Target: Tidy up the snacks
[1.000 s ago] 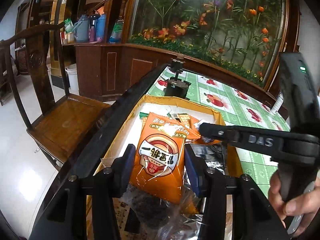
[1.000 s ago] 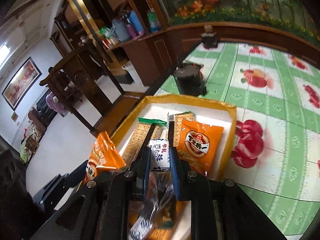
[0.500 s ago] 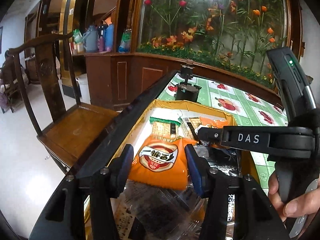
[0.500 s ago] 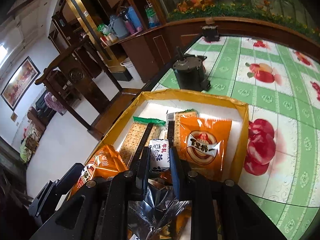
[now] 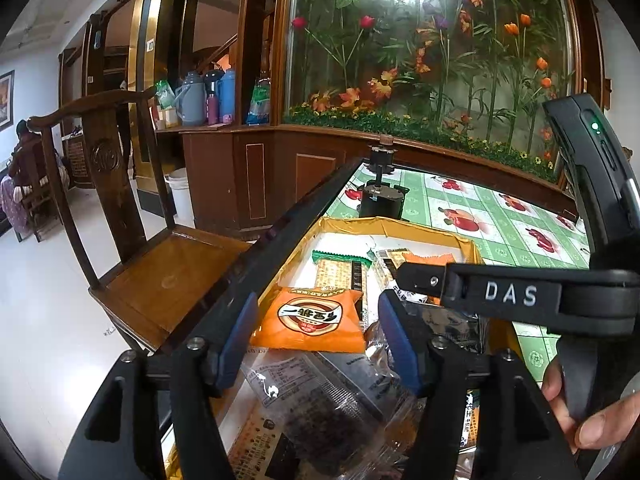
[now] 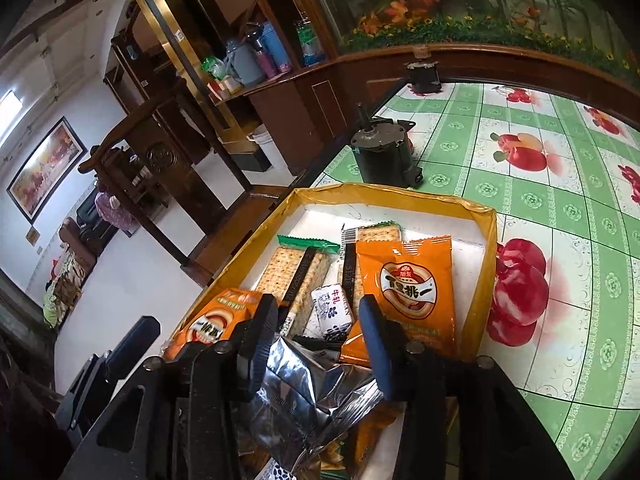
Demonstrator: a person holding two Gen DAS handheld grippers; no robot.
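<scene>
A yellow-rimmed box (image 6: 490, 248) (image 5: 400, 225) on the table holds several snacks. An orange packet (image 5: 310, 318) lies flat in it between the open fingers of my left gripper (image 5: 316, 336), which is empty. That packet also shows in the right wrist view (image 6: 214, 326). My right gripper (image 6: 318, 334) is open above a small white milk candy (image 6: 332, 312) and a silver foil bag (image 6: 316, 392). A second orange packet (image 6: 408, 292) and cracker packs (image 6: 294, 264) lie further in. The right gripper's body (image 5: 516, 296) crosses the left wrist view.
A black motor-like device (image 6: 386, 156) stands on the green fruit-print tablecloth (image 6: 560, 184) just beyond the box. A wooden chair (image 5: 132, 248) stands left of the table edge. A wooden cabinet with a flower panel (image 5: 420, 80) lines the far side.
The left gripper let the orange packet down flat into the box and drew back. The right gripper opened, releasing the white milk candy into the box.
</scene>
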